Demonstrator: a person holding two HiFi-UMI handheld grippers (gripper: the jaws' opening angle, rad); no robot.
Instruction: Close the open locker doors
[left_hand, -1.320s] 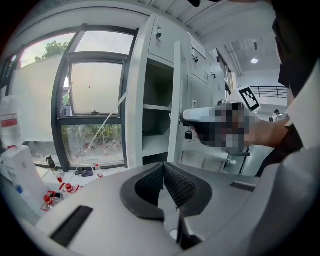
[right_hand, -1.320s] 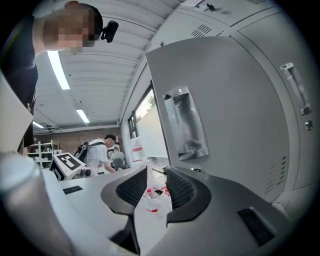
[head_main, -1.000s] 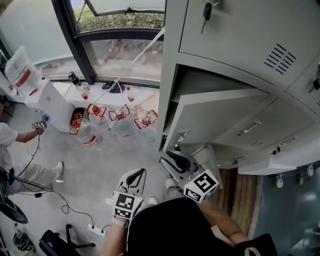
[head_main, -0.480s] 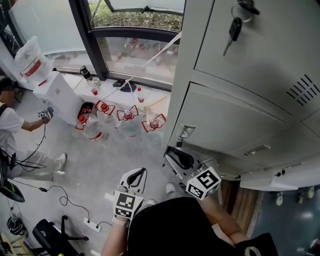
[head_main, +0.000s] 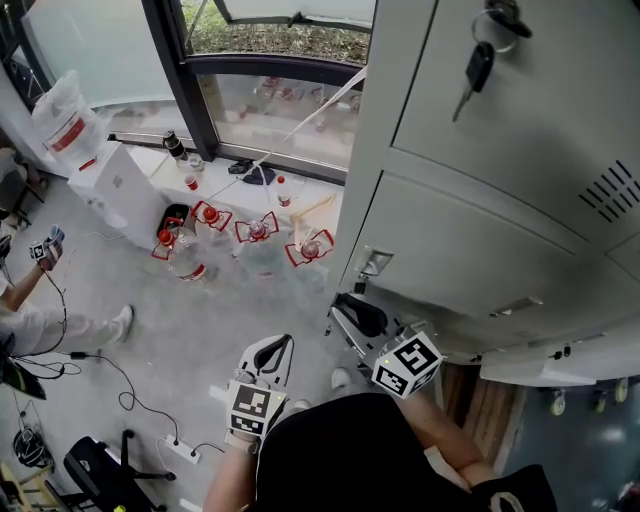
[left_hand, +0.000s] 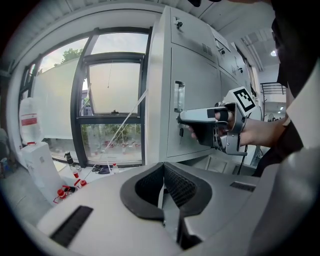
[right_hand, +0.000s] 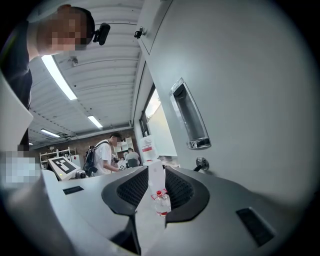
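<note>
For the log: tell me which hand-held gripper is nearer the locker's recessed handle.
Right. The right hand-held gripper sits just below the recessed handle, jaws closing with nothing between them; the left hand-held gripper hangs farther left, off the lockers.

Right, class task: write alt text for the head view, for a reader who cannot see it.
Looking down, a person holds the right gripper, jaws closing with nothing between them, beside a closed grey locker door, the left gripper lower. Water bottles stand on the floor by a window.

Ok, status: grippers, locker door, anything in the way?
Left gripper idle, jaws together. Right gripper empty, jaws closing, beside locker door. That door shut; second door, lower right, looks ajar. Nothing in the way.
</note>
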